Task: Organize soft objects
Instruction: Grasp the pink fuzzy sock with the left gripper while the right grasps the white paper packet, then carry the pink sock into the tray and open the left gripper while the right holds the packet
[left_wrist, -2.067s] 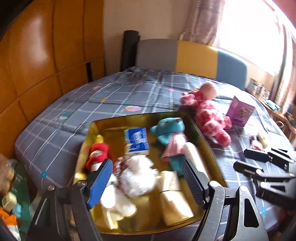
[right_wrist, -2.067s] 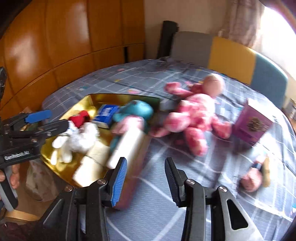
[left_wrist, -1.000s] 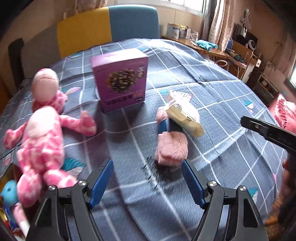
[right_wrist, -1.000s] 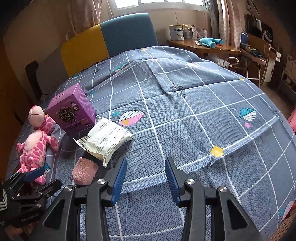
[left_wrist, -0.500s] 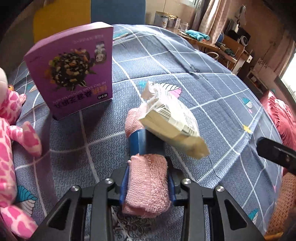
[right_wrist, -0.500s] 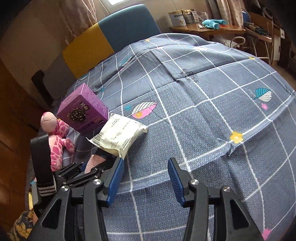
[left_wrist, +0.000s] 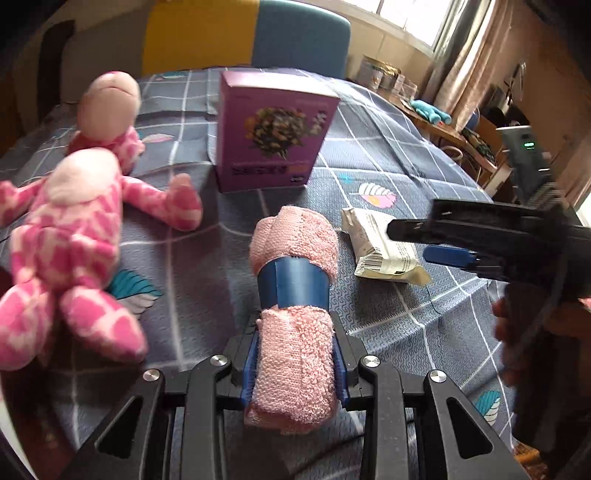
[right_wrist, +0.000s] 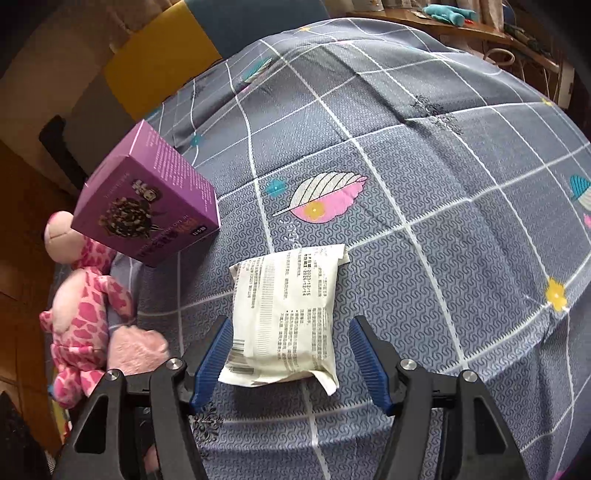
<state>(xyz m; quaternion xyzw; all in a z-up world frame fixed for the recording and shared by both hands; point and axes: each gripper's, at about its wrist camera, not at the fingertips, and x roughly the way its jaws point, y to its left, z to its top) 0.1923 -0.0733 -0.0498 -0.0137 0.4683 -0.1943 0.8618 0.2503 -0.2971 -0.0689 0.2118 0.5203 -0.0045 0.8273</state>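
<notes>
Left gripper (left_wrist: 295, 365) clamps the rolled pink towel (left_wrist: 293, 291) (blue band around its middle) above the bedspread (right_wrist: 424, 221). Right gripper (right_wrist: 291, 354) is spread, straddling the white packet (right_wrist: 284, 314). Pink plush giraffe (left_wrist: 70, 229) at 9 o'clock, purple box (left_wrist: 273, 136) at 12

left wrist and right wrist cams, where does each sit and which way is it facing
Left wrist: on the left claw, looking along its fingers across the bed; claw shut on the pink towel roll; right claw and the person's hand at right.
Right wrist: on the right claw, open around the white packet.
Shared: white packet, purple box, pink plush giraffe, towel roll.
</notes>
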